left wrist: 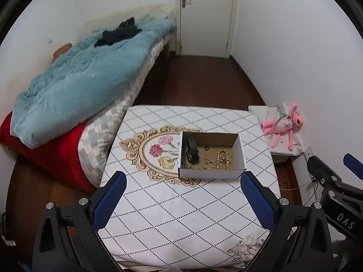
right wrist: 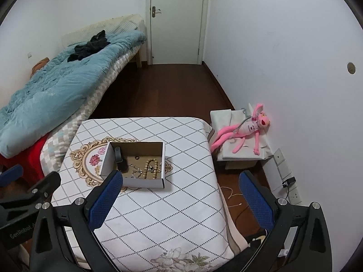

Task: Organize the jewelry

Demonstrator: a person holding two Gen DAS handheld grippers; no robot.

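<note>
A white cardboard box [left wrist: 212,173] with a brown inside stands on the table [left wrist: 172,213], also in the right wrist view [right wrist: 145,182]. In it lie a dark watch [left wrist: 192,150], a beaded bracelet [left wrist: 223,159], a silver chain [left wrist: 207,162] and a small ring [left wrist: 206,148]. My left gripper [left wrist: 182,200] is open and empty, held above the table in front of the box. My right gripper [right wrist: 181,200] is open and empty, to the right of the box near the table's right edge.
The table has a white diamond-pattern cloth [right wrist: 158,215]. A bed with a blue duvet [left wrist: 79,83] stands to the left. A pink plush toy [right wrist: 247,129] lies on a low white stand by the right wall. A closed door [left wrist: 206,15] is at the back.
</note>
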